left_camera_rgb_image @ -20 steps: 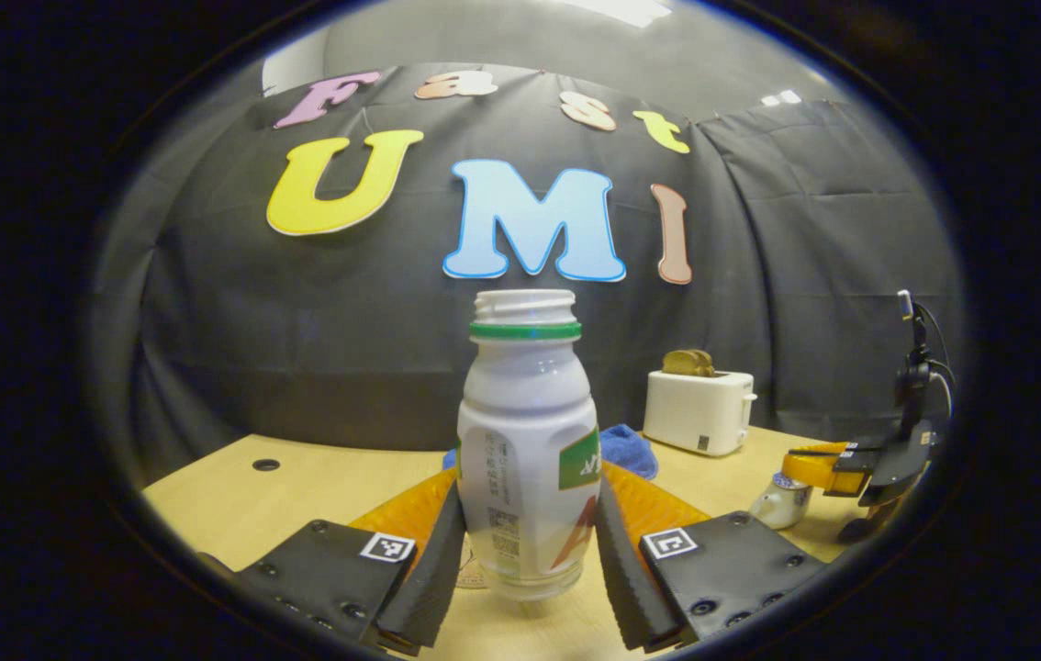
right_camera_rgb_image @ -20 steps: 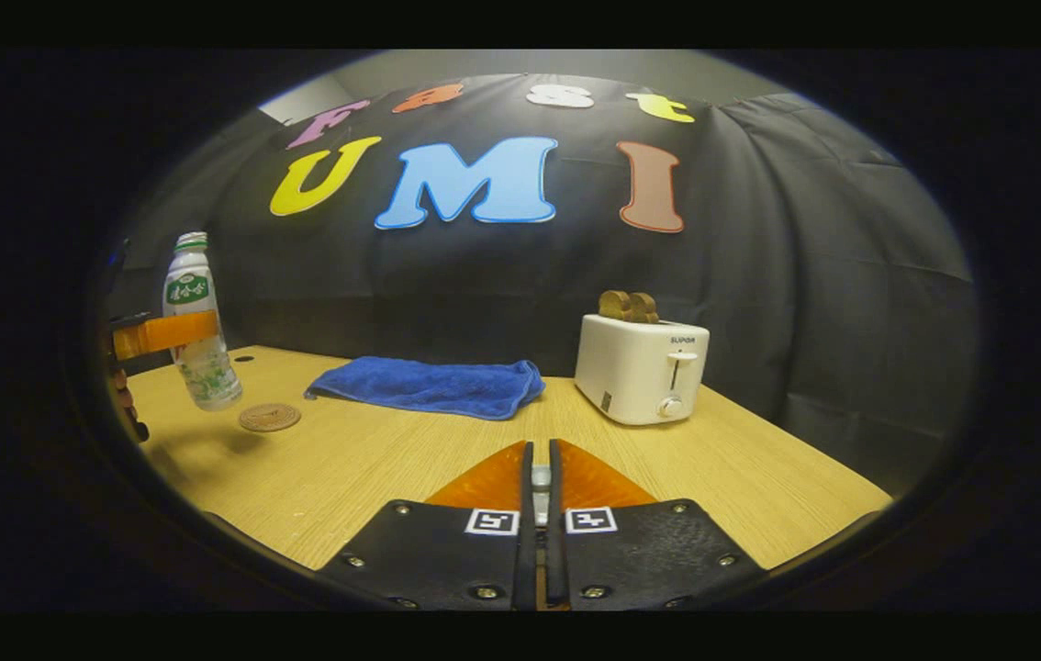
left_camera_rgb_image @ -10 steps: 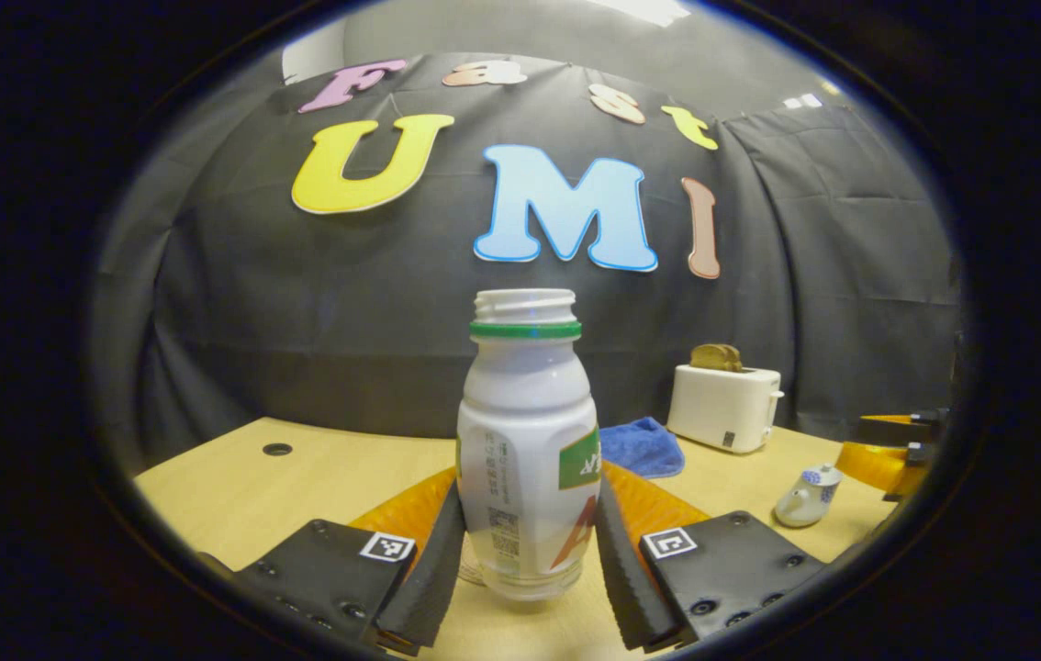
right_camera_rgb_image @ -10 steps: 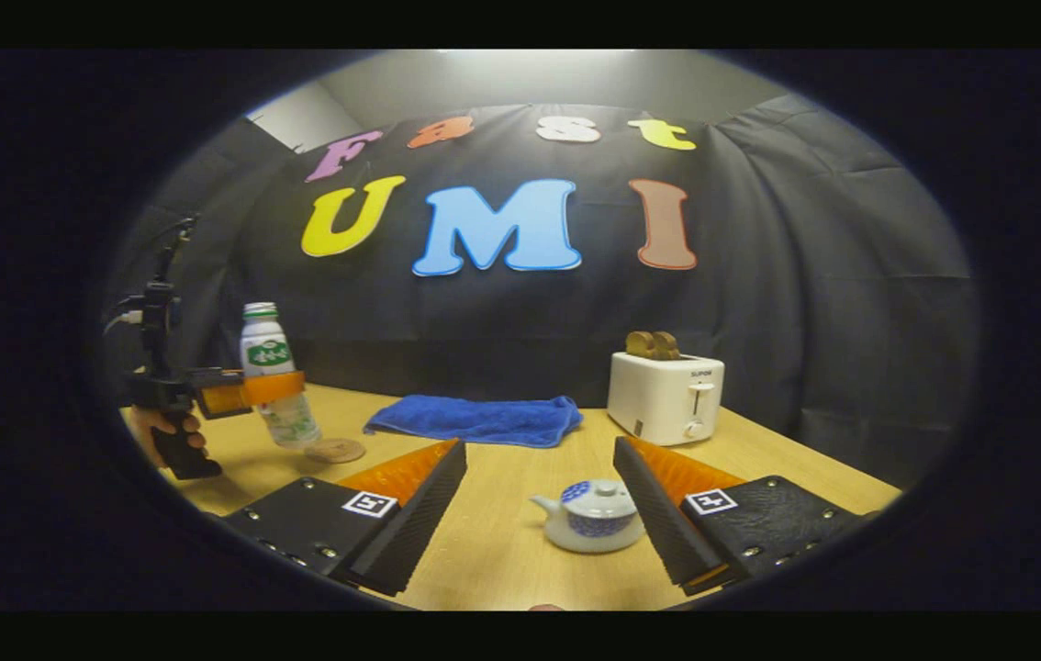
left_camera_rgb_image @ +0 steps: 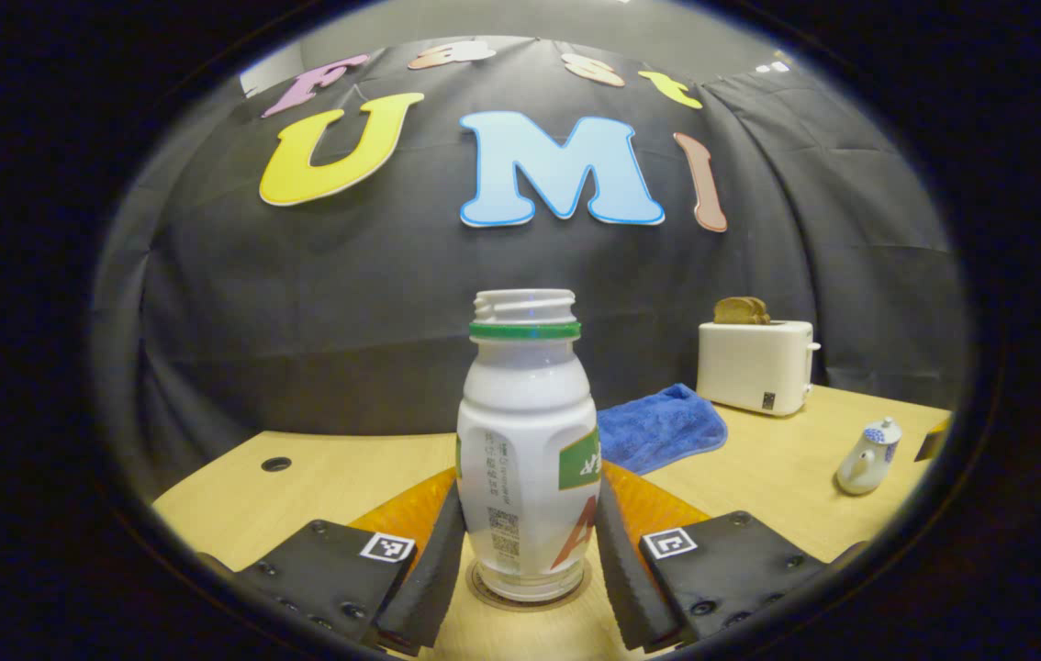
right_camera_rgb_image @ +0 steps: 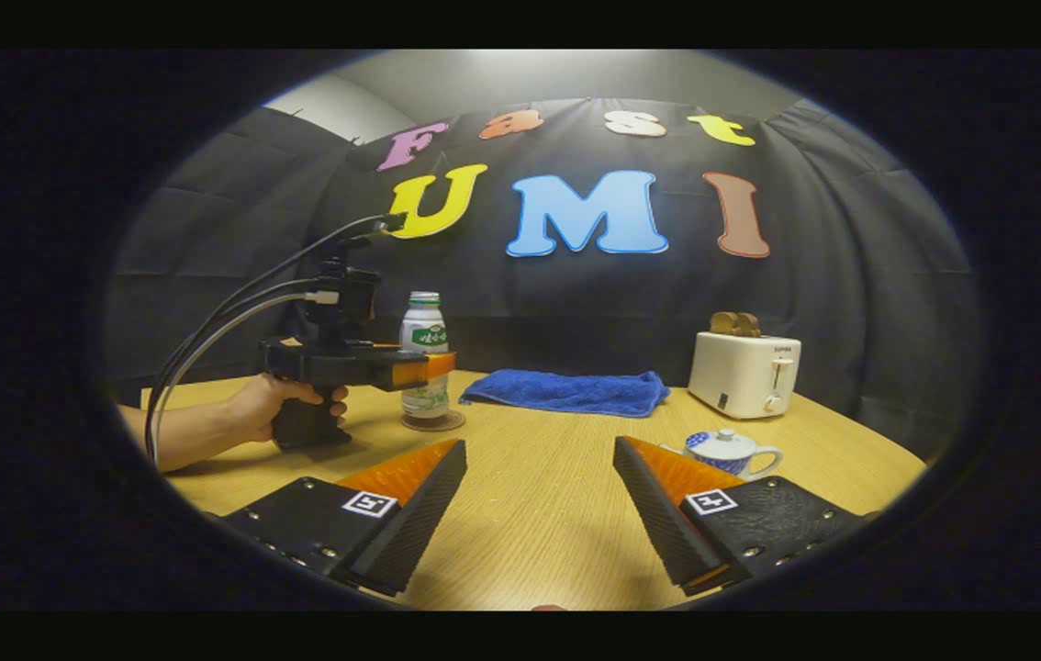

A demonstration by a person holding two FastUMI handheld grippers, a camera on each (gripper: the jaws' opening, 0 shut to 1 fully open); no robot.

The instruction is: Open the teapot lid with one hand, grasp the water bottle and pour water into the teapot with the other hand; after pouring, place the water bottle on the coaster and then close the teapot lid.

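My left tongs (left_camera_rgb_image: 528, 551) clamp the water bottle (left_camera_rgb_image: 527, 441) upright on the coaster (left_camera_rgb_image: 530, 595); right tongs (right_camera_rgb_image: 539, 514) gape apart near the lidded teapot (right_camera_rgb_image: 730, 452).

Recording booth: black cloth wall (right_camera_rgb_image: 851, 303), wooden table (right_camera_rgb_image: 539, 514)

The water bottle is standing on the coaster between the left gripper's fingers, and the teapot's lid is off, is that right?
Not quite. The teapot has its lid on, as the right gripper view shows. The rest holds: the water bottle stands on the coaster, between the fingers of the left gripper.
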